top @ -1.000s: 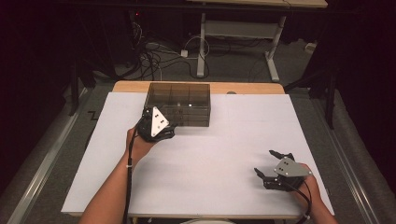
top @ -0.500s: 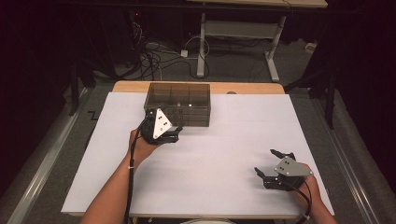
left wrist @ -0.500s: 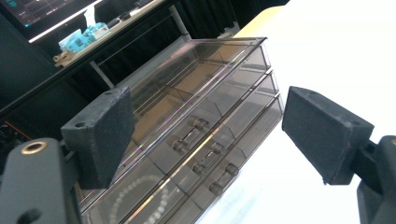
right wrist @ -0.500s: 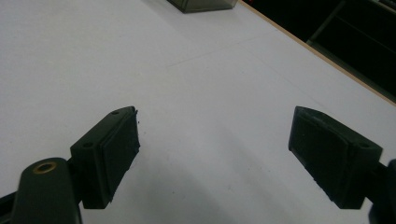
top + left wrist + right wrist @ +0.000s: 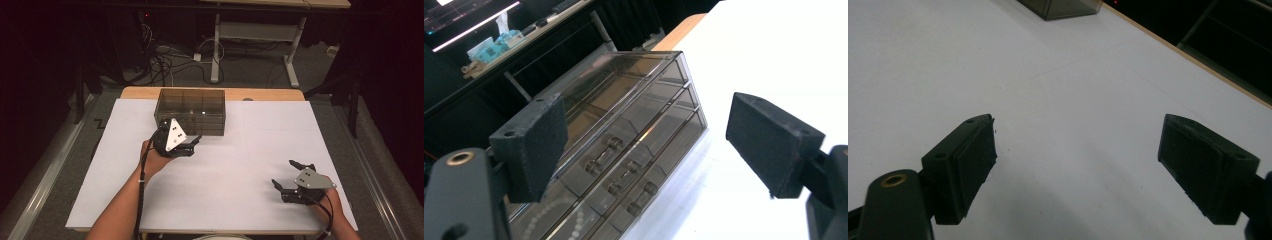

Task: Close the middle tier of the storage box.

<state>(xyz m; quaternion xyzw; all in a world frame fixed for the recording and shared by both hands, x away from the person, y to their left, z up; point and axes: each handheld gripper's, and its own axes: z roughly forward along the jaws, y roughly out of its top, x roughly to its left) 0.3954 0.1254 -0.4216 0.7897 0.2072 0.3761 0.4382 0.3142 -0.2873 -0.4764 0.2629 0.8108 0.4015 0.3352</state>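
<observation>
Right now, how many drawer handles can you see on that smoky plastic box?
3, stacked one per drawer on the box front: top handle, middle handle, bottom handle. More may be hidden.

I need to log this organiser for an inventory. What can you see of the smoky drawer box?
The drawer box is a low, rectangular cabinet of smoky translucent plastic. Its front shows three tiers of drawers with small barrel handles, all pushed in. It stands upright at the far edge of the white table cover. The left hand-held gripper hangs open just before its front, not touching it.
</observation>
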